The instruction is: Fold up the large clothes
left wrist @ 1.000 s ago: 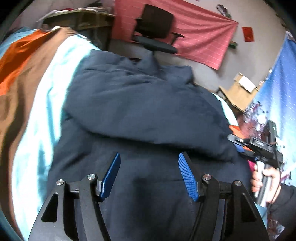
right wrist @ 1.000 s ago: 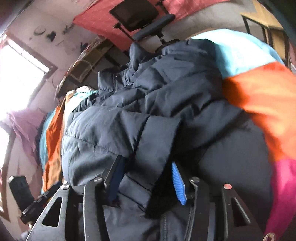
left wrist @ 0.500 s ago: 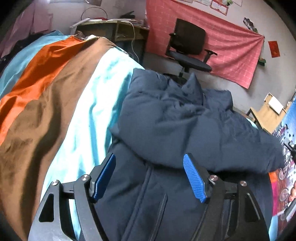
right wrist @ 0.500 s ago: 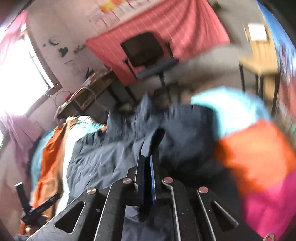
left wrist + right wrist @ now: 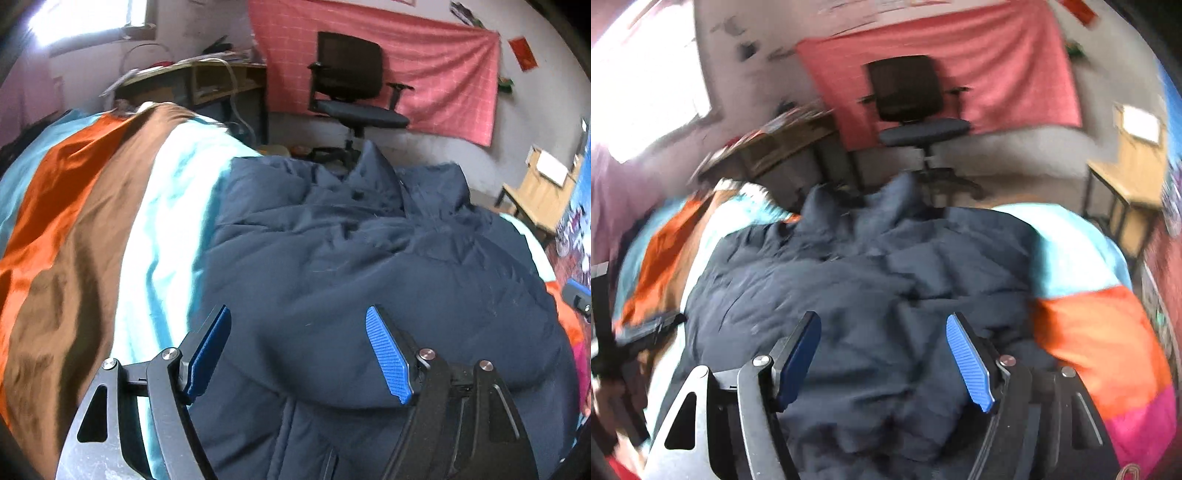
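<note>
Jacket: a dark navy padded jacket [image 5: 369,266] lies crumpled on the bed, one sleeve folded across its body, the collar toward the far end.
Left gripper [image 5: 299,350]: its blue fingers [image 5: 388,358] stand wide apart above the jacket and hold nothing.
Right gripper [image 5: 882,354]: fingers [image 5: 967,362] also spread wide, empty, over the jacket; this view is blurred.
Bed: the cover [image 5: 92,236] has stripes of light blue, orange, brown and pink.
Room: a black office chair [image 5: 351,88] stands before a red cloth [image 5: 443,74] on the wall; a cluttered bench [image 5: 195,81] is beside it, under a bright window.
</note>
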Demonstrator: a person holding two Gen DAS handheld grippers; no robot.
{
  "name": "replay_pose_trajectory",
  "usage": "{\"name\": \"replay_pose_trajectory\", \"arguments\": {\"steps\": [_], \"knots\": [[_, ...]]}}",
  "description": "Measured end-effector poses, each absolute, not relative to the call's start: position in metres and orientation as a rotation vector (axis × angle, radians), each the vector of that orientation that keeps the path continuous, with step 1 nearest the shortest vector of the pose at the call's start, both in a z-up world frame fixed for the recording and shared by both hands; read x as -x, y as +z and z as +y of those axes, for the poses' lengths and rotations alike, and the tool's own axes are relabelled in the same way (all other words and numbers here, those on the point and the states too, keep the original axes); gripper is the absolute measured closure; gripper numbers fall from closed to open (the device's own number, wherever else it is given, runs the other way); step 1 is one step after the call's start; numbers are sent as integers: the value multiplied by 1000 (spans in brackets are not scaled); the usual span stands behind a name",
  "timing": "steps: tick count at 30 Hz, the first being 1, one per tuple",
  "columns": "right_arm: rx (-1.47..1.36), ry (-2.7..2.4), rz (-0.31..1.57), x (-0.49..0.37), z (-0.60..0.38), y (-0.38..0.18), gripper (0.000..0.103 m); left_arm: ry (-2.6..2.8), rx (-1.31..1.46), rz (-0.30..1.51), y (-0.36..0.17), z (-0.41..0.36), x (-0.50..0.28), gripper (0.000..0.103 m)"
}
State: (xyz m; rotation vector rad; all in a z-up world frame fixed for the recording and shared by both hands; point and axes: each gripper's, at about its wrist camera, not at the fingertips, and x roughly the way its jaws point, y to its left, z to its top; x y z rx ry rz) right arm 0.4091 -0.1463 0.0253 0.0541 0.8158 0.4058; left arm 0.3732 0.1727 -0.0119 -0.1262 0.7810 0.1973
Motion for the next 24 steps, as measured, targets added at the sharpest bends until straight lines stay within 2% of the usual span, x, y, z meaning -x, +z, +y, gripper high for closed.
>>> {"name": "replay_pose_trajectory", "arguments": {"steps": [11,24], "knots": [[27,421,973,-431,-108,-47,35,106,18,859,-59,160,-403,31],[23,434,975,-433,-110,-69,35,107,-43,852,-78,150,-412,29]]}}
